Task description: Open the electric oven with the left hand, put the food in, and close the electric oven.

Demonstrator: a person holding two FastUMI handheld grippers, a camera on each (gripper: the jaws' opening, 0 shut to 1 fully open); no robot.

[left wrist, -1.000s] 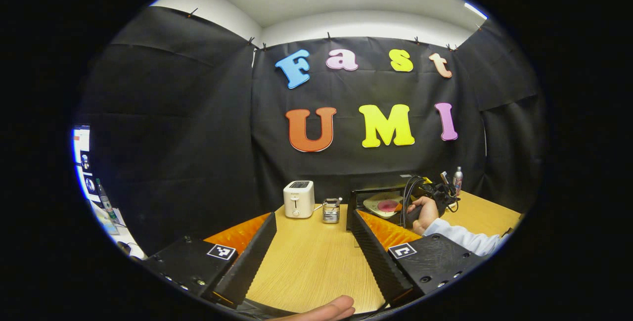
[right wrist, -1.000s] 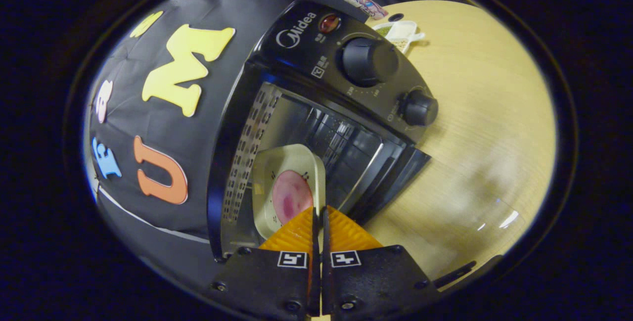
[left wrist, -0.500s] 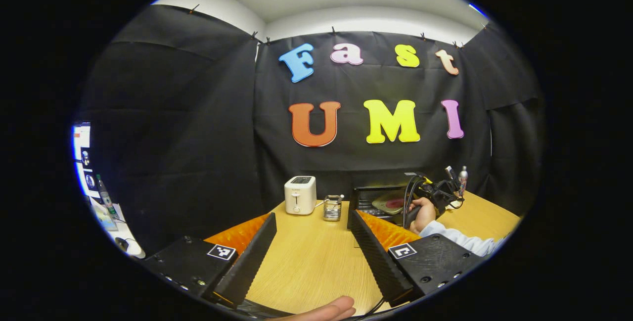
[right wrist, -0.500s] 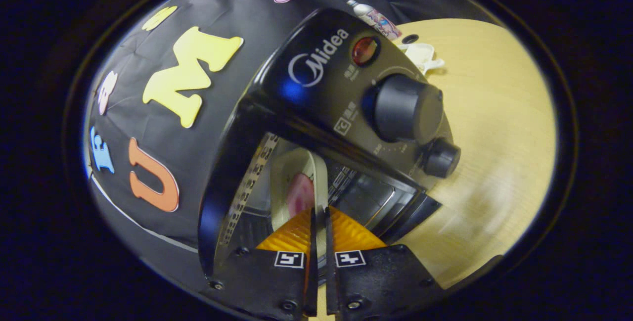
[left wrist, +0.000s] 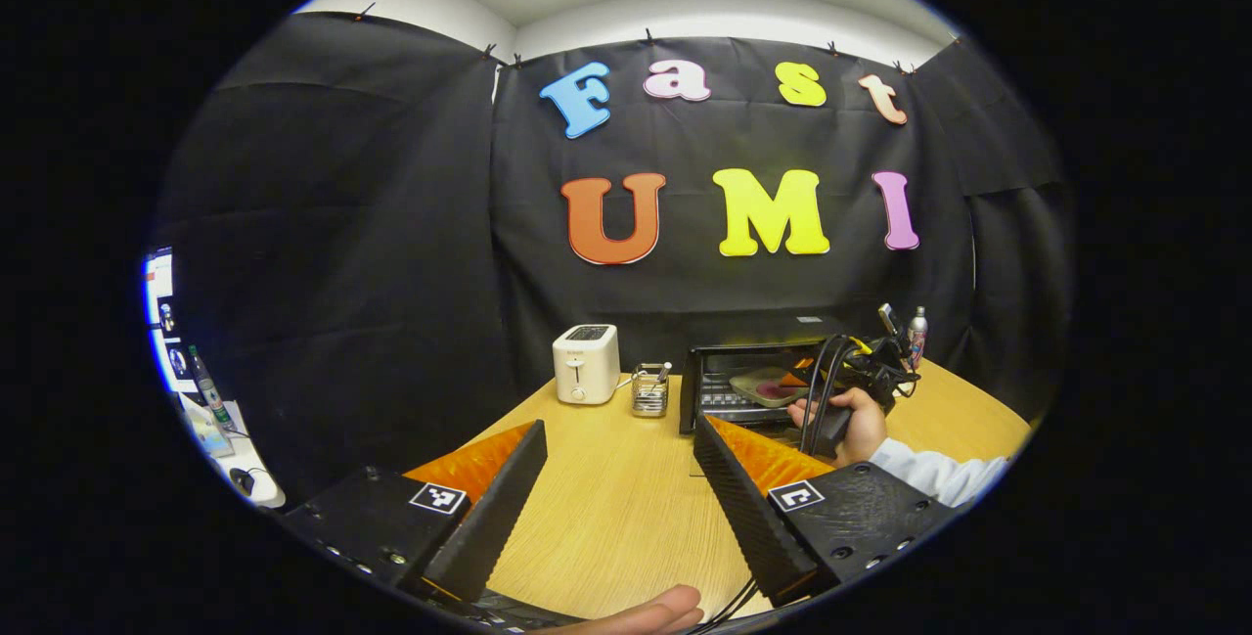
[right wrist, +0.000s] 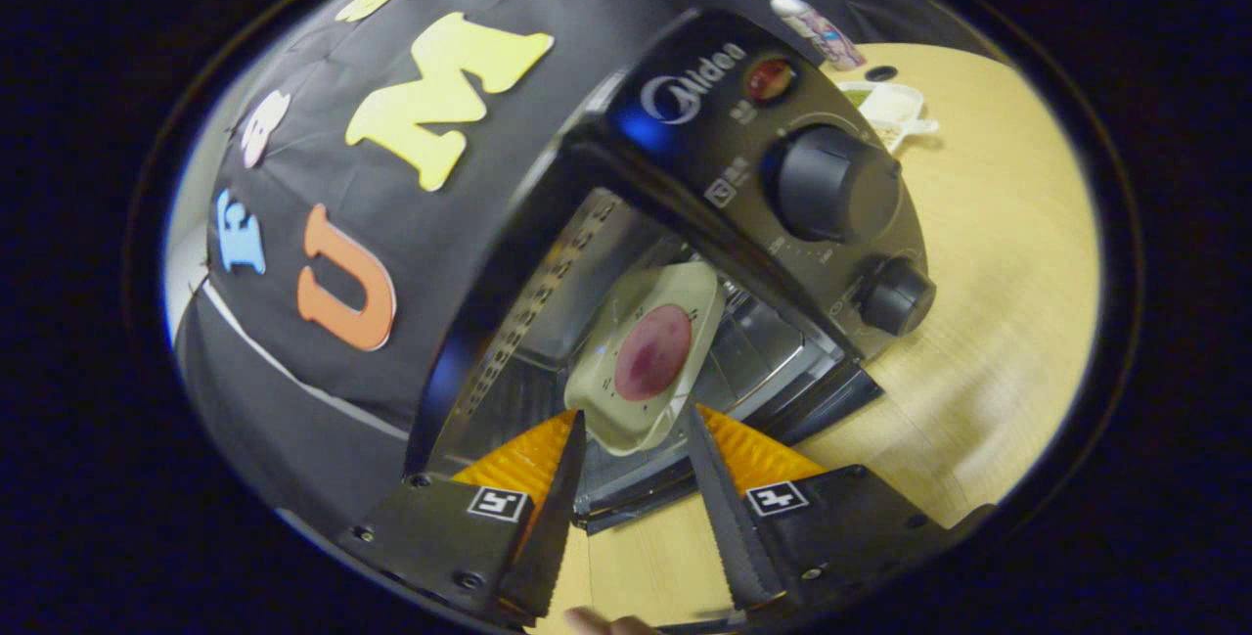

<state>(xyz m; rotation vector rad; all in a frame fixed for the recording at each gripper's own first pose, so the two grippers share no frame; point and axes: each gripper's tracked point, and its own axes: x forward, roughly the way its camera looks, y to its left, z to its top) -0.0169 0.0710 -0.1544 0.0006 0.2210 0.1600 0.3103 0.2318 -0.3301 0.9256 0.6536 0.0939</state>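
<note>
Ridged fingers (right wrist: pixel 729 508) parted — squarish food dish (right wrist: pixel 646 356) inside oven (right wrist: pixel 782 195).

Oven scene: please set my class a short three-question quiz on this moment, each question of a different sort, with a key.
1. True or false: the right gripper is shut on the plate.
2. Where does the plate sit?
A. on the toaster
B. inside the oven
C. on the table beside the toaster
3. Fill in: the left gripper hovers over the table with its fingers ____.

Key
1. False: its fingers stand apart, with the plate's near edge between them.
2. B: the plate, with a pink slice of food on it, lies in the open oven.
3. Open: nothing is between them, and the toaster stands far ahead.
</note>
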